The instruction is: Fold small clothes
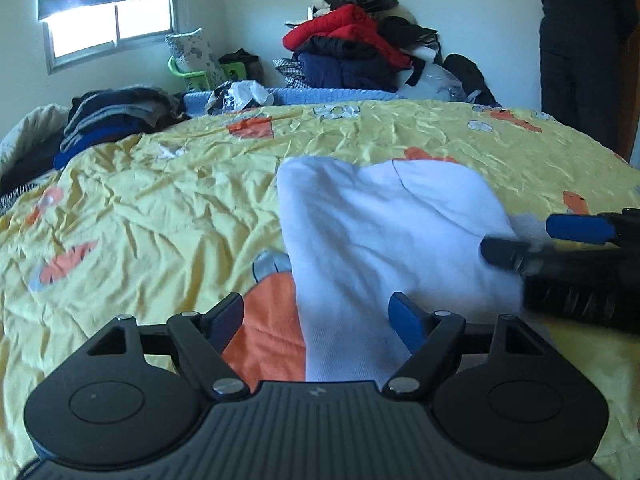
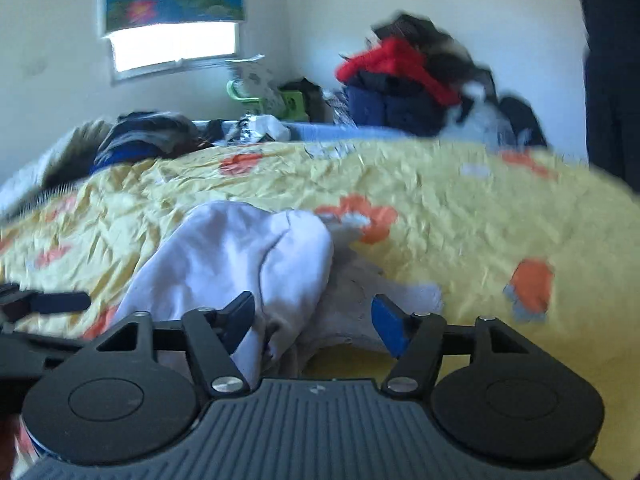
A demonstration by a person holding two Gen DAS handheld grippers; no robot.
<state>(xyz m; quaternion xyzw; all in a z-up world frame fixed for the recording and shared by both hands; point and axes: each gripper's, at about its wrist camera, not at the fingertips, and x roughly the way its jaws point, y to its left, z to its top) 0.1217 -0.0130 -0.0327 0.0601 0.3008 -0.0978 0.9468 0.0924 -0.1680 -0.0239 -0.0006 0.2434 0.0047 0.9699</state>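
A white garment (image 1: 384, 232) is lying crumpled on the yellow bedspread (image 1: 160, 208) of the bed, partly covering an orange patch (image 1: 268, 332) in the print. The left tongs (image 1: 320, 320) are standing wide over its near edge, pads clear of the cloth, while the right tongs (image 2: 314, 320) are also gaping wide above its rumpled right side, gripping nothing. Heaps of clothes (image 1: 352, 48) are sitting against the far wall beyond the bed.
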